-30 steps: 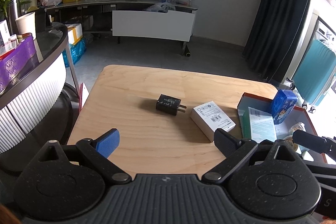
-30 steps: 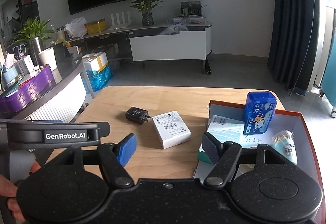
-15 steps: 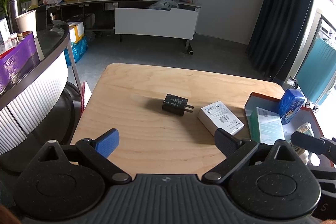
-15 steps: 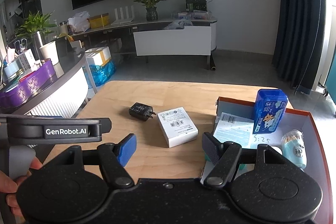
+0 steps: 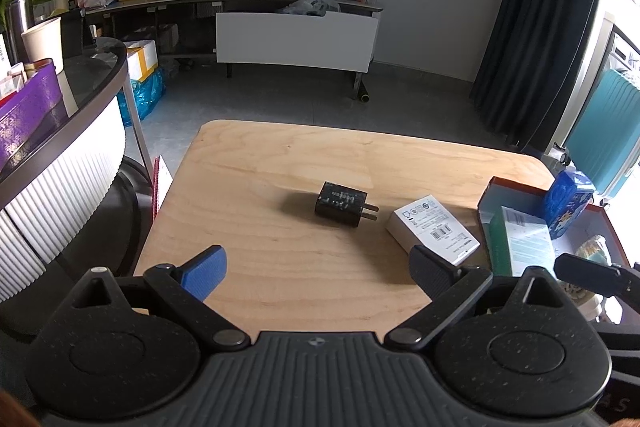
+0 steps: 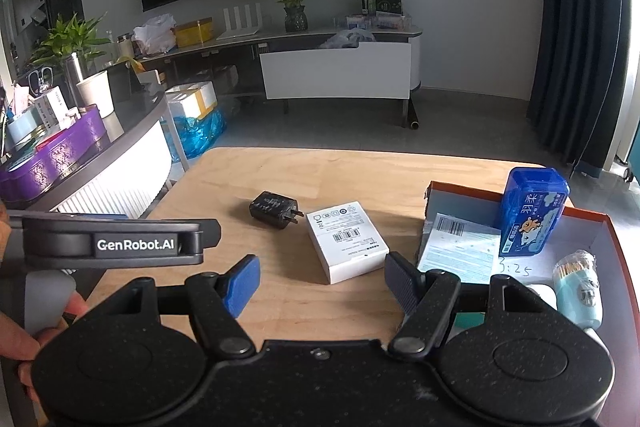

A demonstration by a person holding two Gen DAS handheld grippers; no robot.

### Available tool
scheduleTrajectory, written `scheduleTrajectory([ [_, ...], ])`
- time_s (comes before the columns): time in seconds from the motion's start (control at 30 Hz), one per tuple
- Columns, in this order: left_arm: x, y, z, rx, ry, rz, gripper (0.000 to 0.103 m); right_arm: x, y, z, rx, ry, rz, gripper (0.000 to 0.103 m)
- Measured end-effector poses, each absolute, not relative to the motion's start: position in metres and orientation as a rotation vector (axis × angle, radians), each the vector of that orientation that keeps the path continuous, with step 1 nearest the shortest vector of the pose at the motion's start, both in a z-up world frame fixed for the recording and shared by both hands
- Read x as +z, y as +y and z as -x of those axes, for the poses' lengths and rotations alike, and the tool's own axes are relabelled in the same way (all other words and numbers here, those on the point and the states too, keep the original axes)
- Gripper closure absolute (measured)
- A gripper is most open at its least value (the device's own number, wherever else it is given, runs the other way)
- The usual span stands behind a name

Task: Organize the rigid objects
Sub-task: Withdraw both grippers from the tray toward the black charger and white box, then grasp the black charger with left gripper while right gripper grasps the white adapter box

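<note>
Two objects are seen on the wooden surface (image 6: 320,171): a black charger (image 6: 274,209) and, just beside it, a white box (image 6: 346,241). Both the left gripper (image 5: 318,269) and the right gripper (image 6: 320,283) are held open above the surface, with nothing gripped.

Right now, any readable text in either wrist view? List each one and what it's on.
"GenRobot.AI": on the side of the left claw's body, seen from the right wrist.
"3:25": handwritten on the floor of the red-rimmed box.
Blue case: large characters and a cartoon, too blurred to read.
White box: barcode and small print, unreadable.
Black charger: faint print, unreadable.
Teal-edged pack: barcode only, digits unreadable.
</note>
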State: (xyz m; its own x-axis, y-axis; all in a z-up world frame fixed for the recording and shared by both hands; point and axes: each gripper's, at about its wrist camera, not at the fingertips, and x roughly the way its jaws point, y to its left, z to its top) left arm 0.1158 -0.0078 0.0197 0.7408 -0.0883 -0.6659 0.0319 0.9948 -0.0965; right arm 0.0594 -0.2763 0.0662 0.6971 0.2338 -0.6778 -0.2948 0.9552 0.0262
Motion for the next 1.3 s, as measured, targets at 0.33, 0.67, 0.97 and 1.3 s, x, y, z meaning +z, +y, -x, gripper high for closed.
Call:
scheduleTrajectory([
  [0.33, -0.002, -0.012, -0.152, -0.110, 0.745, 0.032, 0.001, 0.058, -0.287, -0.066, 0.284, 0.755, 0.061, 0.021],
  [0.67, -0.031, -0.026, -0.192, -0.139, 0.738, -0.058, 0.001, 0.052, -0.296, -0.072, 0.287, 0.761, 0.038, 0.021],
  [0.97, -0.042, -0.033, -0.208, -0.158, 0.729, -0.090, 0.001, 0.045, -0.296, -0.082, 0.297, 0.777, 0.030, 0.021],
  [1.3, -0.049, -0.037, -0.209, -0.194, 0.691, -0.096, 0.024, 0.037, -0.290, -0.101, 0.323, 0.793, 0.062, 0.021],
])
